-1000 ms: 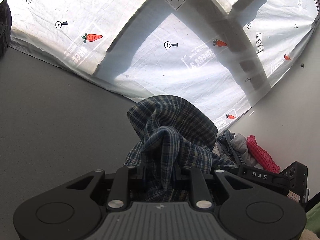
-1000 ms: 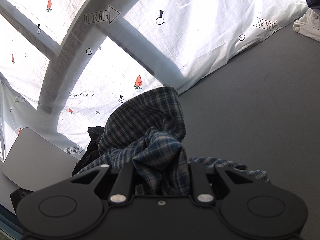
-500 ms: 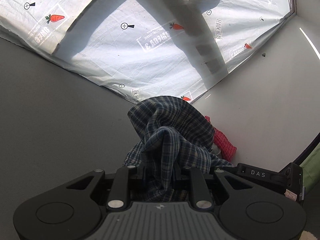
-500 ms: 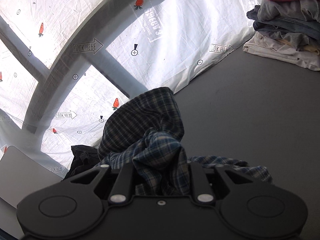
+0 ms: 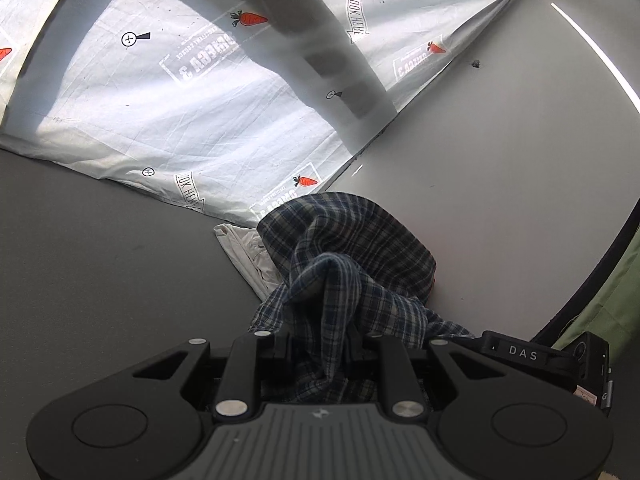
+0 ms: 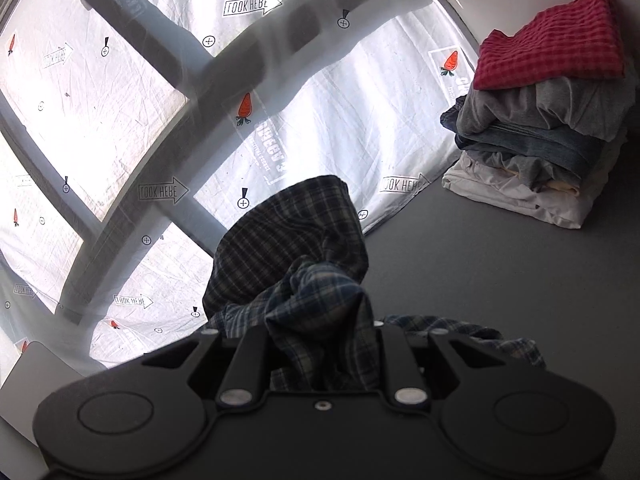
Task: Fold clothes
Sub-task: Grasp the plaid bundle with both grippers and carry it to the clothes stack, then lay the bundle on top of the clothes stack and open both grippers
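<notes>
Plaid shirt (image 5: 344,280) is bunched up off the grey table (image 5: 100,280); I've got left gripper (image 5: 322,344) and right gripper (image 6: 320,340) both clamped on it. Folded stack (image 6: 540,140) sits far right by the printed sheet (image 6: 340,120).

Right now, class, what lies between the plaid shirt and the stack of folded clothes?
Only bare grey table, seen in the right wrist view, separates plaid shirt and stack.

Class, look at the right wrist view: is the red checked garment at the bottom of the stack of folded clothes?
No. The red checked garment lies on top of the stack, with a white garment at the bottom.
</notes>
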`<state>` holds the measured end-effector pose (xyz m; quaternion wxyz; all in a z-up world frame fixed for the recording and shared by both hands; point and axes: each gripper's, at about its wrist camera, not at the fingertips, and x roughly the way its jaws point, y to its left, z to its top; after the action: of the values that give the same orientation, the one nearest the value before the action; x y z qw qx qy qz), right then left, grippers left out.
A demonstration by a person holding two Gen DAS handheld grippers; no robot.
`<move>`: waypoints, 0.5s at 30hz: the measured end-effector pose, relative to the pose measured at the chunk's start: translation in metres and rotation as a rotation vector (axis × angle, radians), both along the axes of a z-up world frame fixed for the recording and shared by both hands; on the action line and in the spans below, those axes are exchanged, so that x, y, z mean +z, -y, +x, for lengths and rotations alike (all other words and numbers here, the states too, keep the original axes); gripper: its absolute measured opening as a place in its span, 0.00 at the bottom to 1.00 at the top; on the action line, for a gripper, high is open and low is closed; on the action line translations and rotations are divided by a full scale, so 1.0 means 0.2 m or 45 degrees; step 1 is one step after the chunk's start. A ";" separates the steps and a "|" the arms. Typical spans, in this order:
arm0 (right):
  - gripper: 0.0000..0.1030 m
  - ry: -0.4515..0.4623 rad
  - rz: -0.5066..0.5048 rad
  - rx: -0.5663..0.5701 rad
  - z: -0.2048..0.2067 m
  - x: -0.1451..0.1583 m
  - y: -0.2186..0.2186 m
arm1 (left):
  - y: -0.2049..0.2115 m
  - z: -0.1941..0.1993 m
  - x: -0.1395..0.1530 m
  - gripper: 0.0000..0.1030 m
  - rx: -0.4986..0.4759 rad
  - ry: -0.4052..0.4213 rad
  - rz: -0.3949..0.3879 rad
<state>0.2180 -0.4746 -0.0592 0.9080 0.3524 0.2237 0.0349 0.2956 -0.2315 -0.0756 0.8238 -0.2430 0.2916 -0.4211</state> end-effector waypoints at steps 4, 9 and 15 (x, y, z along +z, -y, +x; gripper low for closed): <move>0.17 0.058 -0.061 0.043 0.03 0.09 0.36 | 0.34 -0.01 0.05 0.22 0.012 0.054 -0.029; 0.17 0.109 -0.124 0.062 0.07 0.23 0.77 | 0.74 0.02 0.13 0.22 0.020 0.085 -0.076; 0.17 0.191 -0.372 0.083 0.10 0.49 1.15 | 1.16 0.12 0.27 0.22 -0.066 0.198 -0.134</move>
<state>0.2382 -0.7045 0.0395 0.9621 0.2056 0.1694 0.0578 0.3196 -0.4636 -0.0220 0.8189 -0.2449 0.2104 -0.4745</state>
